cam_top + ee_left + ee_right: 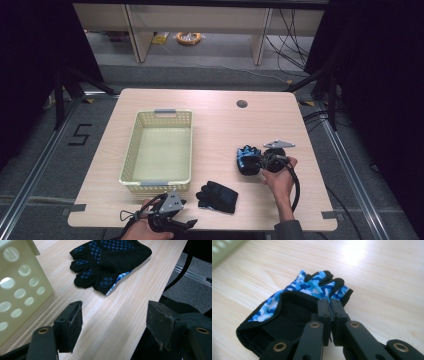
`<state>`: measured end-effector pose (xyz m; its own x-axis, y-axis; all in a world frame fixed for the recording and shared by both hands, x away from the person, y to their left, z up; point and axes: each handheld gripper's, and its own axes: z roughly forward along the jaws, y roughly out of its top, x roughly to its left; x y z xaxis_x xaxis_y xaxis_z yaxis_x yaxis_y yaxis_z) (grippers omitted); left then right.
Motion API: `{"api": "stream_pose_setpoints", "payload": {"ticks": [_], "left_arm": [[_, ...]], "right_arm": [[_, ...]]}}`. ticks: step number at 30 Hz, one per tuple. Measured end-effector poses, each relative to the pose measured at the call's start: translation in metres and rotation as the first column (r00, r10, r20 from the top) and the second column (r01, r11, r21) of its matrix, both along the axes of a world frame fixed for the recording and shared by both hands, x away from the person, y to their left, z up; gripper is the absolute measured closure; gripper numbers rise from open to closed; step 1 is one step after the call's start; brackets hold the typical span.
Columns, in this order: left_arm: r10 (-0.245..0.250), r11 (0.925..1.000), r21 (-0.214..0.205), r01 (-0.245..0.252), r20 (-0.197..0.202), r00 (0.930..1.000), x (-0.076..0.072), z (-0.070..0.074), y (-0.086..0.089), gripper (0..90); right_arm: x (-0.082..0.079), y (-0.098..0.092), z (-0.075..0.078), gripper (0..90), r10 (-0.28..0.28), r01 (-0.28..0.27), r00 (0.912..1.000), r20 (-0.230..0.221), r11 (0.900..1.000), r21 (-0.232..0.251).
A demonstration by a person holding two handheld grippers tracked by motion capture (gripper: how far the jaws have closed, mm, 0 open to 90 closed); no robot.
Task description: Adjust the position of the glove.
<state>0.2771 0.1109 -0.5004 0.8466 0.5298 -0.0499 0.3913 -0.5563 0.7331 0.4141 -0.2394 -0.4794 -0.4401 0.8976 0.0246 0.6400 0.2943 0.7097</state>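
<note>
The right gripper (330,302) pinches the camouflage glove (294,302) with jaws nearly together; the left gripper (113,317) stands wide, empty, near the black glove (110,262).

Table (220,125) bears basket (159,150) (cream), two gloves (218,196).

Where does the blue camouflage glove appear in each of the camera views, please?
High view: the blue camouflage glove lies right of centre on the table, at the right gripper.
Left gripper view: not in it; the glove there is the black dotted glove.
Right gripper view: centre, its fabric pinched by the shut jaws.
Shared landmark: the cream basket, at top left in the right gripper view.
</note>
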Motion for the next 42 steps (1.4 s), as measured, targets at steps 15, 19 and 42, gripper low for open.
{"api": "stream_pose_setpoints", "payload": {"ticks": [15, 19, 42], "left_arm": [[0.016, 0.9997, -0.017, -0.016, -0.013, 0.9998, 0.002, 0.002, 0.002, 28.3], [0.035, 0.9989, -0.030, -0.036, -0.022, 0.9991, 0.002, 0.000, 0.002, 27.9], [0.034, 0.9988, -0.035, -0.033, 0.018, 0.9993, 0.015, 0.008, -0.004, 28.1]], "right_arm": [[-0.023, 0.001, 0.031, 88.3, 0.231, -0.241, 0.9671, 0.107, 0.9655, 0.098], [-0.034, 0.007, 0.031, 88.3, 0.305, -0.315, 0.9480, 0.090, 0.9402, 0.130], [-0.055, 0.052, 0.013, 88.2, 0.654, -0.657, 0.7526, 0.077, 0.7400, 0.142]]}}
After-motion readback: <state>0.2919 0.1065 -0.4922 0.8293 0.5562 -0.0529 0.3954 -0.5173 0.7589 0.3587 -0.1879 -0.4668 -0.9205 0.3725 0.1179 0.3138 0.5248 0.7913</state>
